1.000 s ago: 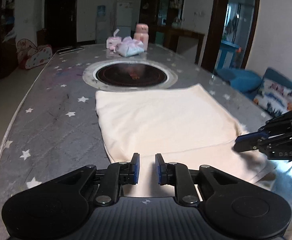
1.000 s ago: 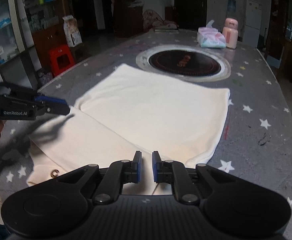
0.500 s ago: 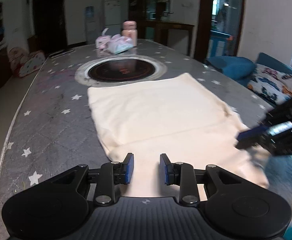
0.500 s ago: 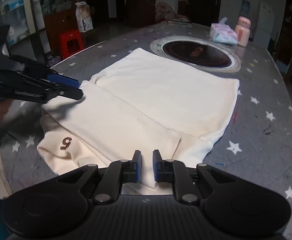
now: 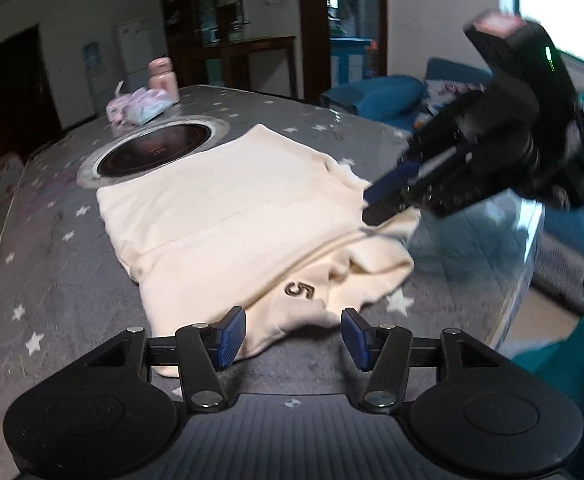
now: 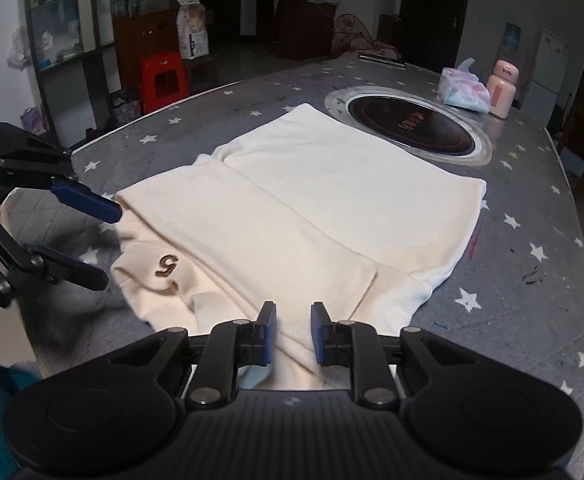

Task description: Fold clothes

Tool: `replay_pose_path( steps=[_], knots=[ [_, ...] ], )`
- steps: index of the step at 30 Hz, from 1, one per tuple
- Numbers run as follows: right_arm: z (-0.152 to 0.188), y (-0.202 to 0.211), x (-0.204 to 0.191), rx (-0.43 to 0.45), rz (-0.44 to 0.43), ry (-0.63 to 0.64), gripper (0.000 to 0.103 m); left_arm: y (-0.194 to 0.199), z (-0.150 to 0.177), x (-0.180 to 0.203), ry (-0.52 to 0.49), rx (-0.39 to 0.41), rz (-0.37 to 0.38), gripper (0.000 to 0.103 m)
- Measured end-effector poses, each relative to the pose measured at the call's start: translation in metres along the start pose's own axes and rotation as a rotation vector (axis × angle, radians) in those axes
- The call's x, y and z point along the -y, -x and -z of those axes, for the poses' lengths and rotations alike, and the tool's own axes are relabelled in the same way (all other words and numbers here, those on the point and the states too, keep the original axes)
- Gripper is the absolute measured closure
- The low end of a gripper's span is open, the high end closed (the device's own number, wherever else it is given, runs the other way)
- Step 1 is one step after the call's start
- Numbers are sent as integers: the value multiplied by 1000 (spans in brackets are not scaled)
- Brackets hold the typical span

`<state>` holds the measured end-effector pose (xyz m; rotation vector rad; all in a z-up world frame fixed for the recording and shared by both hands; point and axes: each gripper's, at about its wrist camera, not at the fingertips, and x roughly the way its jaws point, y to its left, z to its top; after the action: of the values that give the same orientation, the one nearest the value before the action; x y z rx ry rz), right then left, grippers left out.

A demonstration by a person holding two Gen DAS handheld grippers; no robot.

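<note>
Centrally, the folded cream cotton garment (image 6: 292,216) with an embroidered "5" lay on the grey star-patterned table (image 6: 532,280). Left gripper (image 5: 294,334) was spread wide at lower centre; right gripper (image 6: 292,334) stood parted, grasping nothing.

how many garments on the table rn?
1: a cream garment with a "5" mark, lying partly folded on the star-patterned table, just short of the round cooktop inset. Nothing visibly tucked under it.

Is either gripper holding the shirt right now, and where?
Neither. The left gripper and right gripper are both open beside the near edge of the cream shirt, gripping nothing.
</note>
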<state>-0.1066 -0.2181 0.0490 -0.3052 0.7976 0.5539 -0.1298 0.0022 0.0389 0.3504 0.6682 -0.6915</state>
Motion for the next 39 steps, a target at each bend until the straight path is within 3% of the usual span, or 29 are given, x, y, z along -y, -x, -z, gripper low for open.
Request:
replay_pose_path(
  steps=[7,9,11,14,16,24,26,29,31,33,35,39],
  knots=[
    [12,10,-9,-34,3,55,72,-9,8,10,-99,5,-41,49],
    [16,13,-11,-46,6,76,67,-12,10,12,-125,18,-51,56],
    [20,14,-15,-57,9,107,66,-16,10,15,-145,28,-63,74],
    [26,16,-20,-67,11,155,62,-18,7,12,-124,45,-63,87],
    [28,17,-24,-67,12,187,54,-17,2,6,-89,54,-55,91],
    [27,4,-39,3,52,306,49,-22,-31,-34,81,87,-14,92],
    [24,-2,-39,25,53,306,51,-26,-36,-39,95,79,-8,92],
    [17,-10,-38,58,47,290,63,-30,-37,-41,104,71,-2,92],
    [10,-14,-33,58,9,233,84,-29,-34,-39,103,69,-2,85],
    [5,-17,-27,56,-16,182,88,-26,-29,-37,102,68,-14,74],
    [1,-18,-19,49,-41,140,90,-23,-24,-36,104,64,-32,48],
    [-3,-21,-10,42,-62,94,90,-18,-16,-34,106,62,-43,32]
  ],
)
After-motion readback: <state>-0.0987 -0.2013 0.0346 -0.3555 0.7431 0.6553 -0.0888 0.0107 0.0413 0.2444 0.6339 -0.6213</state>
